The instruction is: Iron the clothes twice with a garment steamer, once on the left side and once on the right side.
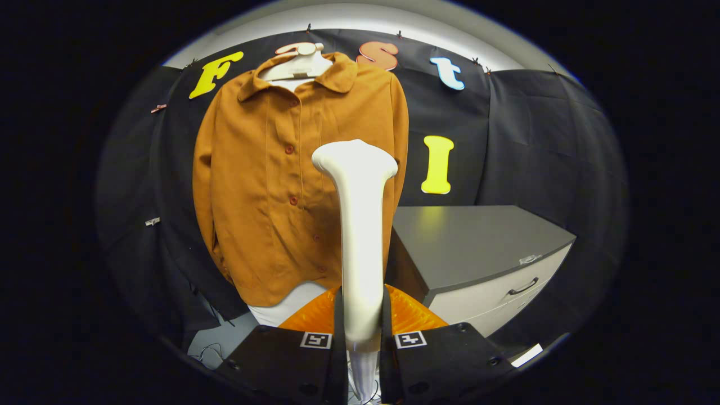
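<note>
A white garment steamer [360, 236] stands upright between my fingers, its handle clamped by both pads and its flat head at the top. My gripper [361, 332] is shut on the handle. Beyond the steamer hangs a rust-orange button-up jacket [270, 185] on a white hanger [297, 66] against the black wall. The steamer head sits in front of the jacket's right half, near its right sleeve; whether it touches the cloth I cannot tell. An orange part [410, 315] of the steamer's base shows just behind my fingers.
A grey-topped cabinet [472, 242] with white drawers and a dark handle stands to the right of the jacket, close beside the steamer. White cloth [287, 306] hangs under the jacket's hem. Cables lie on the floor at the lower left.
</note>
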A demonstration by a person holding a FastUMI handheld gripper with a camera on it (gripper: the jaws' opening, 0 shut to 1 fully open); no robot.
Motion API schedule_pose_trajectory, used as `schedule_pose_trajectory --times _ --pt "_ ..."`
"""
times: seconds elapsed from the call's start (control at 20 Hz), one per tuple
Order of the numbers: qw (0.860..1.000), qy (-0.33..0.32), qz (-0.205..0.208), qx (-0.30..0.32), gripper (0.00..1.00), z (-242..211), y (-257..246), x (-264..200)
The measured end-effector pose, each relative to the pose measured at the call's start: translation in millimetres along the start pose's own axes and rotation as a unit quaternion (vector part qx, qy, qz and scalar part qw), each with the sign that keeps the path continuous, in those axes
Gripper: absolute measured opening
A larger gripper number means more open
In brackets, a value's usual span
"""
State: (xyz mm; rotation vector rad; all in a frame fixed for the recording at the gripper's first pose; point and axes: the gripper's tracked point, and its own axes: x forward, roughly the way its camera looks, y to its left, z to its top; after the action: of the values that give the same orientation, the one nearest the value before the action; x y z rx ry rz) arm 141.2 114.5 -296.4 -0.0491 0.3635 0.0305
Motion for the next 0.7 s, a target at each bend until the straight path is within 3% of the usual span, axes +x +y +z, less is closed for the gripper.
schedule_pose_trajectory --times 0.4,0.7 --pt "0.992 -0.125 0.006 -0.028 0.26 107 61 -59" --pt "0.983 -0.170 0.023 -0.058 0.25 140 126 -51"
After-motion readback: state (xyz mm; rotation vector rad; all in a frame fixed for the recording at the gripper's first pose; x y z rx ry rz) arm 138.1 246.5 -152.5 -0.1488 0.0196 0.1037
